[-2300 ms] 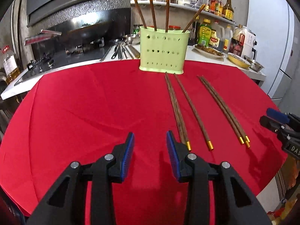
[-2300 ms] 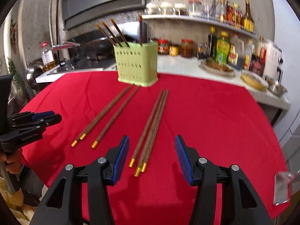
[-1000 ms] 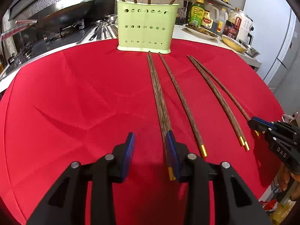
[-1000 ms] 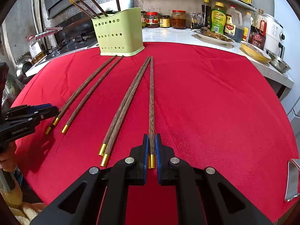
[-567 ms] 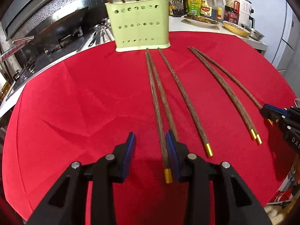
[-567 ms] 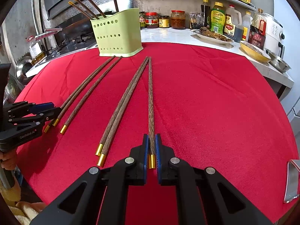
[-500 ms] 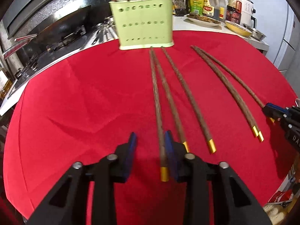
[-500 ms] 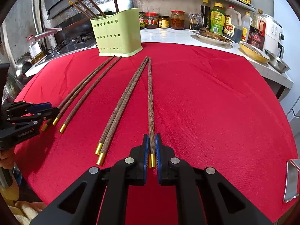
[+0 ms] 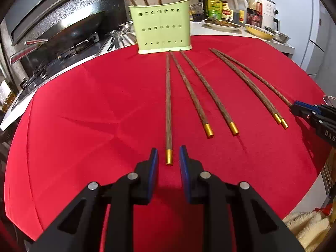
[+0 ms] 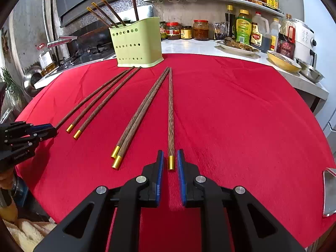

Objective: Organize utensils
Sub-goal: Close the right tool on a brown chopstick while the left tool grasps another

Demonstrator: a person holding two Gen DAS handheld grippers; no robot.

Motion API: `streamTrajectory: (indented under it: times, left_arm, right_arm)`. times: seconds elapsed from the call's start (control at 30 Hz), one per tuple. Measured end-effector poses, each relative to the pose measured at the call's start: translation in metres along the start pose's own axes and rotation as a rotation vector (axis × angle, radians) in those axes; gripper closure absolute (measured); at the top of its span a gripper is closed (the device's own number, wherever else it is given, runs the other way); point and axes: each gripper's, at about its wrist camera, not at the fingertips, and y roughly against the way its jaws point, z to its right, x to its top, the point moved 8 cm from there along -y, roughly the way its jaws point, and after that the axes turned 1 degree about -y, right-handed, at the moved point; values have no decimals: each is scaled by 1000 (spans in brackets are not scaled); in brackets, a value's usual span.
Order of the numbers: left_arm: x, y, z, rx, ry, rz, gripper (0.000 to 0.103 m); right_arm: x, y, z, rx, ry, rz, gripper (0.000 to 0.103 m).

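Red cloth covers the tabletop [image 9: 84, 109], where six chopsticks lie below the green holder [image 9: 162, 29] at upper centre. Our left claw [image 9: 168, 157] and right claw [image 10: 169, 161] each stand parted, gripping nothing, around one gold tip; we should close squarely before lifting.

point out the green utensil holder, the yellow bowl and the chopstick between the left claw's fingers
green utensil holder [image 9: 161, 29], left wrist view, front wall
yellow bowl [image 9: 259, 31], left wrist view, rim
chopstick [image 9: 168, 105], left wrist view, mid shaft
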Motion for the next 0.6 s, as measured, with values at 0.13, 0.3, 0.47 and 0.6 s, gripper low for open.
streamTrajectory:
  times: [0.13,0.3,0.47,0.6]
  left_arm:
    - [0,0,-4,-23,16,15,82]
    - [4,-3,-4,-29,16,53,83]
    - [5,-4,-5,0,-1,67,96]
    - [5,6,-6,-40,34,86,96]
  right_arm:
    - [-2,1,-2,-22,3,15,88]
    - [0,-1,1,-31,-23,34,94]
    - [1,-2,1,-38,-26,37,96]
    - [2,0,0,-38,-27,45,96]
